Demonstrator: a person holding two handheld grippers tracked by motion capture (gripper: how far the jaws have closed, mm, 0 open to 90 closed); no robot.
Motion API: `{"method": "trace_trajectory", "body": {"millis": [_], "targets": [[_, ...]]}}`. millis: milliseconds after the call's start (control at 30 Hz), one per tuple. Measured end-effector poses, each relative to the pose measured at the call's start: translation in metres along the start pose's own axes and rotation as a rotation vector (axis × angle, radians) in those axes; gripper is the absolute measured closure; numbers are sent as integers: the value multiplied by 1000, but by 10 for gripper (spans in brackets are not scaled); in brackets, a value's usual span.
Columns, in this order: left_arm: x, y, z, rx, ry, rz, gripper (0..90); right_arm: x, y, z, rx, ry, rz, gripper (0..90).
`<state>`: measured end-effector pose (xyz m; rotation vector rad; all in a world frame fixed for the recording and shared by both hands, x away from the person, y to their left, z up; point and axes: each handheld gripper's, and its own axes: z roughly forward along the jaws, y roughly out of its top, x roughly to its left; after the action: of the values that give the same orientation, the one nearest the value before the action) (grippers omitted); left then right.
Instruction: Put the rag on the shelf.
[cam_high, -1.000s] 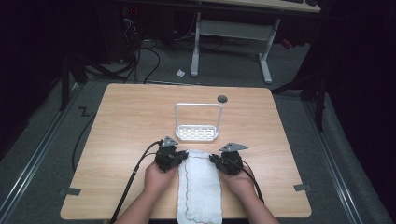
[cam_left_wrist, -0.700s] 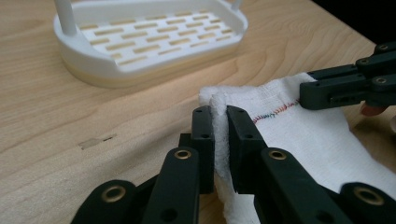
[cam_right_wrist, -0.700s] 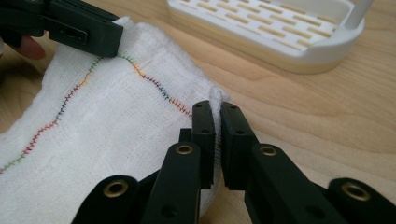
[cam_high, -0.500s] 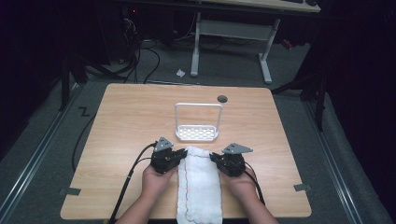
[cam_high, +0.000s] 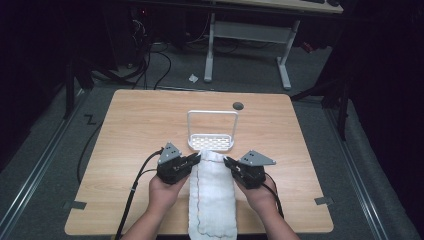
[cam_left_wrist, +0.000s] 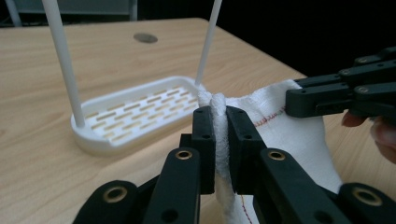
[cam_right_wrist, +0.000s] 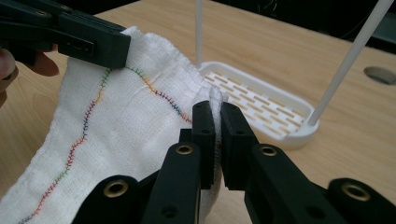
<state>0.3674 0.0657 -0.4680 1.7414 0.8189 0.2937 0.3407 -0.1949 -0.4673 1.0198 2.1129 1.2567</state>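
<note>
High view | both tools (cam_high: 196, 161) (cam_high: 228, 164) pinch towel (cam_high: 212, 200) far corners; rack (cam_high: 211, 142) just beyond

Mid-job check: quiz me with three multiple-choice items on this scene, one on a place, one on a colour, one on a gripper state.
1. Where does the rack stand?
A. just beyond the towel's far edge
B. at the table's left edge
C. on the floor

2. What colour is the towel?
A. blue
B. white with coloured stitching
C. black

3. How is the left gripper?
A. open above the towel
B. shut on the rack
C. shut on the towel

Key: 1 A, the high view shows the rack behind the towel; 2 B, the stitching runs along white cloth in the right gripper view; 3 C, its pads pinch a towel corner.
</note>
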Motion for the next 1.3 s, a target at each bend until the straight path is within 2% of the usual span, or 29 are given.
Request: {"method": "trace_trajectory", "body": {"millis": [100,167,200,233,267,367,533,967,1300], "targets": [[0,6,-1,-15,0,7,826,-1,6,-3,-15,-11,-10,859],[-1,17,-5,-34,4,14,826,-2,16,-7,-39,-12,-11,859],[-1,17,-5,-34,4,14,826,-2,20,-8,-46,-13,-14,859],[-3,25,-9,-51,6,30,826,-2,24,-10,-56,-11,-19,859],[-3,25,-9,-51,6,30,826,-2,24,-10,-56,-11,-19,859],[-8,43,-17,-91,-1,44,825,-2,41,-19,-98,-7,-28,860],[-12,60,-22,-126,0,65,825,-1,59,-28,-143,-20,-49,859],[-20,93,-35,-193,7,123,826,-2,90,-45,-246,-38,-54,860],[-21,112,-41,-237,12,143,828,-7,112,-55,-306,-48,-49,859]]}}
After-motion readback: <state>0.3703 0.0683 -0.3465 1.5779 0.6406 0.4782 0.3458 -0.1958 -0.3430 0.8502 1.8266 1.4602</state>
